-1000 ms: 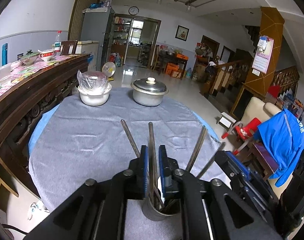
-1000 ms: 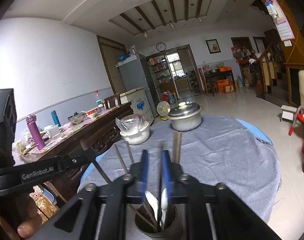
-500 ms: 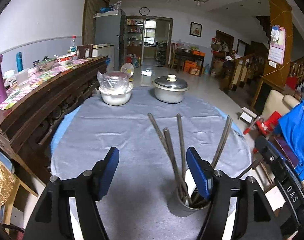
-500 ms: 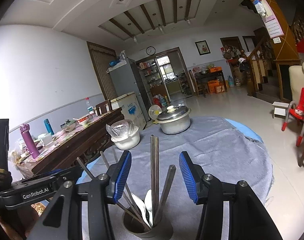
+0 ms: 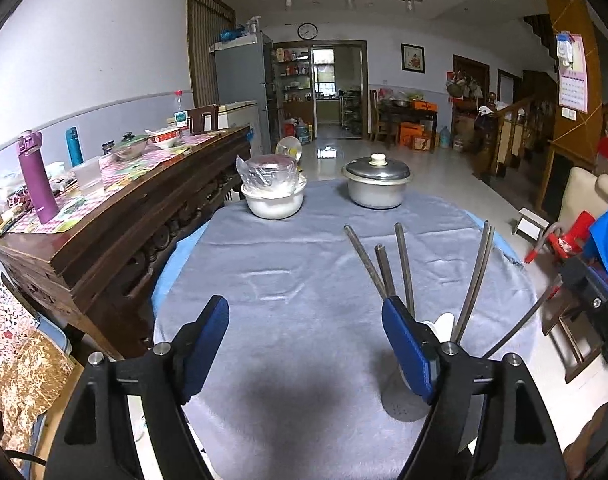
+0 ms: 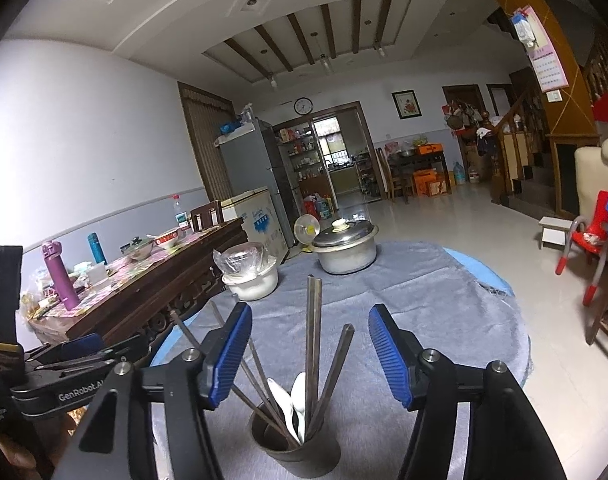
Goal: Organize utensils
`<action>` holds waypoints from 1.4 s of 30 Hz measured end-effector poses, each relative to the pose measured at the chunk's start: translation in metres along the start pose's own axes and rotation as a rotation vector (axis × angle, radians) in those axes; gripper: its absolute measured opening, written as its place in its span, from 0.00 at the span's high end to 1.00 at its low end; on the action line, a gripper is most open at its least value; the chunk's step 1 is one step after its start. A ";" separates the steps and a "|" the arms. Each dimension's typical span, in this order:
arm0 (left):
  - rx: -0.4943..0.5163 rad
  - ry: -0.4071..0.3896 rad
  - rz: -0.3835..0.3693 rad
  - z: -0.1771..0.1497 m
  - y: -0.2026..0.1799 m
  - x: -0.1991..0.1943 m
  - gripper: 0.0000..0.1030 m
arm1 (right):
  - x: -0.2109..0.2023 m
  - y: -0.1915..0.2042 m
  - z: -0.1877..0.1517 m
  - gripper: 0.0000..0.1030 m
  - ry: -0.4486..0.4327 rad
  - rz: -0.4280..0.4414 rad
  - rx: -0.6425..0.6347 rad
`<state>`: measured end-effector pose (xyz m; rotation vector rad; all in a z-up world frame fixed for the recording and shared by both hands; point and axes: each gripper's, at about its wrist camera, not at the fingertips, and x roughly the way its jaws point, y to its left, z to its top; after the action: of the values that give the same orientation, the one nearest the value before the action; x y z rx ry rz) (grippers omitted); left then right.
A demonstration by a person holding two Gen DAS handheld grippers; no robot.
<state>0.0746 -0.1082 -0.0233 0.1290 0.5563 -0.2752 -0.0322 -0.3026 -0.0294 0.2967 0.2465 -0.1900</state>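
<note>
chopsticks (image 6: 314,332) fan loosely from the metal holder cup (image 6: 293,446) on the worktop (image 5: 304,264). left hand-held gripper (image 5: 306,344) and right hand-held gripper (image 6: 310,356) have just been opening, empty; a careless sweep could snag a stick and tip the cup.

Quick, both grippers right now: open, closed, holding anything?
Left gripper: open, just been opening, nothing between its fingers.
Right gripper: open, just been opening; grey metal chopsticks stand between its fingers, untouched.
</note>
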 end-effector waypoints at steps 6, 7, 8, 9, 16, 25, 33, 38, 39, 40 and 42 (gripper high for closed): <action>0.008 -0.014 0.029 -0.002 0.006 -0.013 0.17 | -0.016 0.008 0.003 0.25 0.002 -0.006 -0.014; 0.010 -0.016 0.034 -0.002 0.007 -0.015 0.14 | -0.017 0.009 0.003 0.25 0.004 -0.008 -0.015; 0.013 -0.018 0.036 -0.003 0.007 -0.017 0.13 | -0.019 0.009 0.003 0.24 0.006 -0.011 -0.013; 0.015 -0.017 0.037 -0.004 0.007 -0.019 0.12 | -0.021 0.010 0.003 0.23 0.011 -0.014 -0.008; -0.013 0.025 0.028 -0.016 0.013 -0.029 0.12 | -0.033 0.011 -0.002 0.23 0.063 -0.022 0.004; -0.044 0.033 0.137 -0.025 0.027 -0.052 0.12 | -0.049 0.014 -0.002 0.21 0.100 -0.050 0.009; 0.008 0.014 0.183 -0.024 0.028 -0.069 0.12 | -0.059 0.029 -0.005 0.20 0.129 -0.039 -0.006; 0.029 -0.016 0.177 -0.024 0.028 -0.075 0.11 | -0.054 0.035 -0.012 0.19 0.162 -0.045 -0.015; 0.030 -0.016 0.172 -0.024 0.028 -0.075 0.11 | -0.052 0.035 -0.015 0.19 0.174 -0.048 -0.017; 0.033 -0.015 0.170 -0.024 0.027 -0.074 0.11 | -0.050 0.035 -0.016 0.19 0.181 -0.049 -0.016; 0.036 -0.009 0.167 -0.024 0.026 -0.073 0.11 | -0.048 0.032 -0.019 0.19 0.195 -0.056 -0.008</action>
<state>0.0110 -0.0623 -0.0034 0.2078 0.5287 -0.1230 -0.0745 -0.2596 -0.0255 0.3005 0.4493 -0.2157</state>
